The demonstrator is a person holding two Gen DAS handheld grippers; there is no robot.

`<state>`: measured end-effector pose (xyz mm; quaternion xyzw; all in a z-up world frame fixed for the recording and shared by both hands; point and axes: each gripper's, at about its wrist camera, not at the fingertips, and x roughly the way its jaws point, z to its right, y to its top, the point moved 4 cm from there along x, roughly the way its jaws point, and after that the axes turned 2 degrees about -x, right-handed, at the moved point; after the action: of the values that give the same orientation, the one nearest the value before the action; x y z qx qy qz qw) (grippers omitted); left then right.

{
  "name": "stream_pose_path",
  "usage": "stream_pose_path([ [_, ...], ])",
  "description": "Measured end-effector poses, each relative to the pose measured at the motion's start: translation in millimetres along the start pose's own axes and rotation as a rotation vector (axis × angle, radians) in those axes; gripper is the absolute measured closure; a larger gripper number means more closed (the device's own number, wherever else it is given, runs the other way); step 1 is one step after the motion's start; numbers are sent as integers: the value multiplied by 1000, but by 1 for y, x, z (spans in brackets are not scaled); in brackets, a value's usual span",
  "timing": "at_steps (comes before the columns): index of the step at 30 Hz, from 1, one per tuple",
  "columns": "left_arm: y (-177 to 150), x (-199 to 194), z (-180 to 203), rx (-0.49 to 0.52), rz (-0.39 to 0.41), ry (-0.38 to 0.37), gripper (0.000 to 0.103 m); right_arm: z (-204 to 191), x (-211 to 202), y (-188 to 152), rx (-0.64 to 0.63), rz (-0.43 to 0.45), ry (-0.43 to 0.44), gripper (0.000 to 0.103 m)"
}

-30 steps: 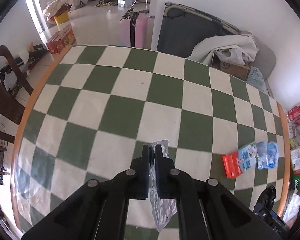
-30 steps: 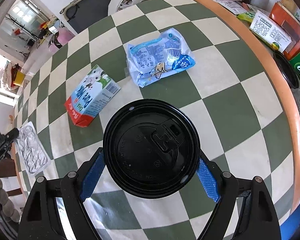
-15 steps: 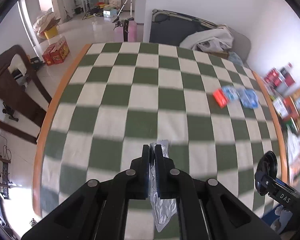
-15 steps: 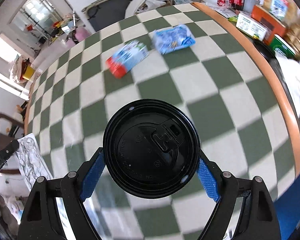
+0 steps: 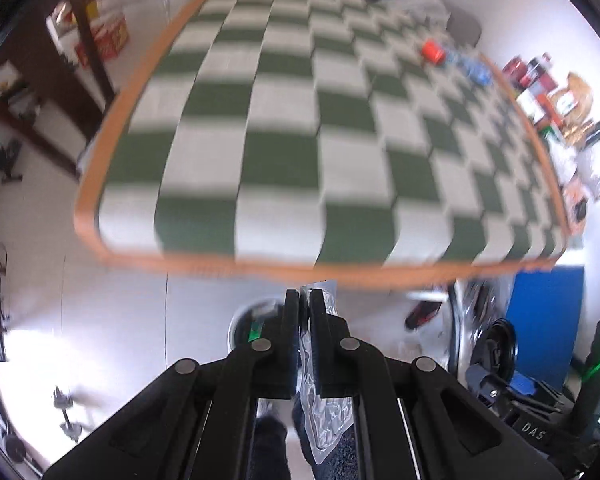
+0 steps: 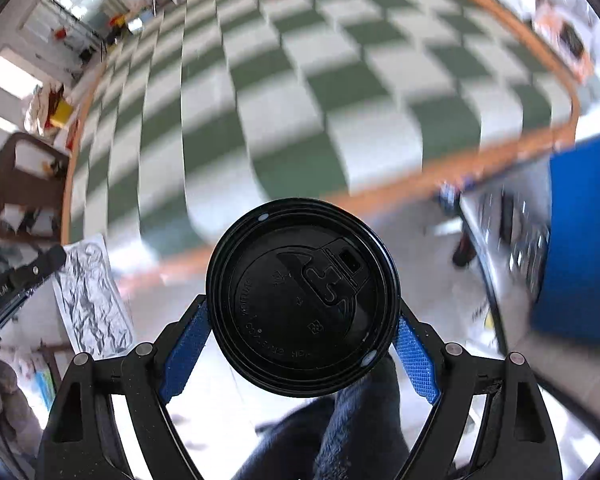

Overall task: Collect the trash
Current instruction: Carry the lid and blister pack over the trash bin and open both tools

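Two pieces of trash in my grippers, both past the table edge.
My left gripper (image 5: 304, 300) pinches a crinkled foil wrapper (image 5: 327, 412); my right gripper (image 6: 302, 336) clamps a black-lidded cup (image 6: 302, 297) between blue pads, above the floor, checkered table (image 6: 284, 100) beyond.

The checkered table (image 5: 284, 128) is smeared by motion blur, so the red carton (image 5: 433, 50) and blue packet (image 5: 470, 68) at its far end are mere colour patches. The black lid (image 6: 303, 297) hides whatever cup lies beneath it. The silver wrapper (image 5: 327, 416) is partly covered by the left gripper's (image 5: 304, 300) fingers.
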<state>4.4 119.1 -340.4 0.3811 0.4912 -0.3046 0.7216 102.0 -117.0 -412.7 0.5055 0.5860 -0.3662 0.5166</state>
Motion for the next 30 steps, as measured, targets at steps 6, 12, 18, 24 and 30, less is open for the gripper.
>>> stream_pose_path([
  [6,-55,85,-35,-95,-101,-9,100,11,87,-78,-9,-132,23,16],
  [12,-83,210,-59,-146,-186,-33,100,29,214,-112,-25,-203,49,15],
  [18,-104,322,-77,-116,-281,-36,98,45,339,-126,-18,-259,85,15],
  [24,-119,369,-107,-47,-290,113,26,34,445,-134,-76,-356,141,4],
  [30,-132,358,-128,-42,-263,184,0,29,477,-141,-114,-384,112,0],
])
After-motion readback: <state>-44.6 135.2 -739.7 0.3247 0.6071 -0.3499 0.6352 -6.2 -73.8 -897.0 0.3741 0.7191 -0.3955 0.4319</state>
